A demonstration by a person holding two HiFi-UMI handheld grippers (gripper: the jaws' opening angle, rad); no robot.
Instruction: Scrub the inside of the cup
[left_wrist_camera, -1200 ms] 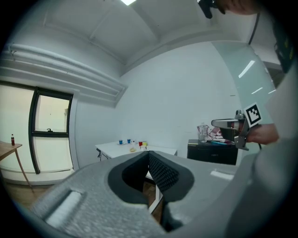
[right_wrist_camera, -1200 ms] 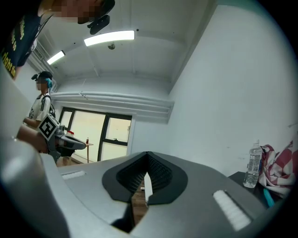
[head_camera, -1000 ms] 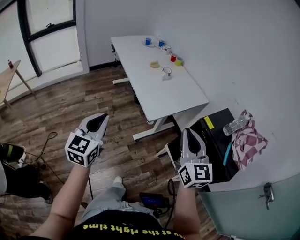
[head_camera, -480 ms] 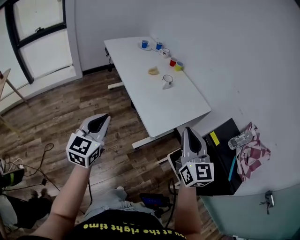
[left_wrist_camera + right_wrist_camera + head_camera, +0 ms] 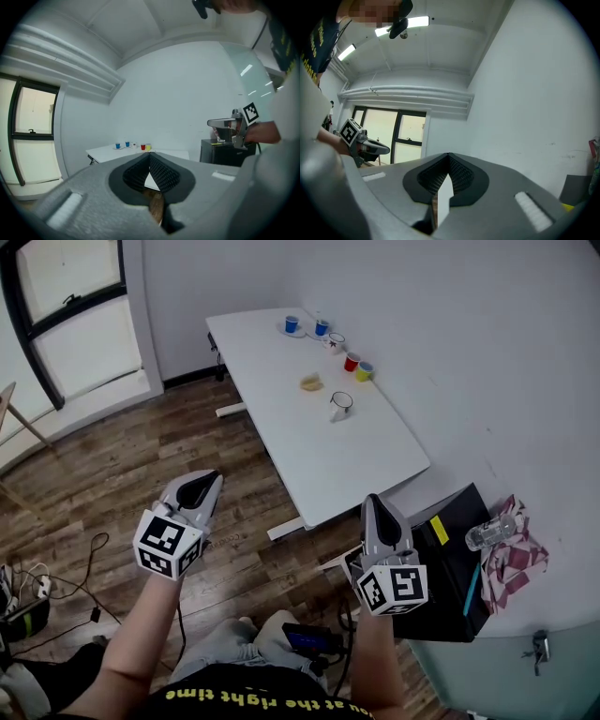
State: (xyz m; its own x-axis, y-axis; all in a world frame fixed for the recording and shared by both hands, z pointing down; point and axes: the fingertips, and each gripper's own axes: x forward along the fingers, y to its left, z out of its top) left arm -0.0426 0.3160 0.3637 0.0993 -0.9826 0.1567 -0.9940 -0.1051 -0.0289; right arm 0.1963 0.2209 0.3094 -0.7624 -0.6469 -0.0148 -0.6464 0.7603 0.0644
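The left gripper (image 5: pixel 204 480) and right gripper (image 5: pixel 374 504) are both closed and empty, held over the floor short of the table (image 5: pixel 281 432). The cup (image 5: pixel 340 405) stands mid-table. It looks light, stiff, slippery and breakable, so I'd pinch its rim.

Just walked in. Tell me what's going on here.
A person stands on the wooden floor, some way short of a white table, with a gripper in each hand. The left gripper and the right gripper are both shut with nothing between their jaws. On the table sit a glass cup, a yellowish pad and several small coloured cups. Nothing there is being touched, so the scrubbing has not begun.
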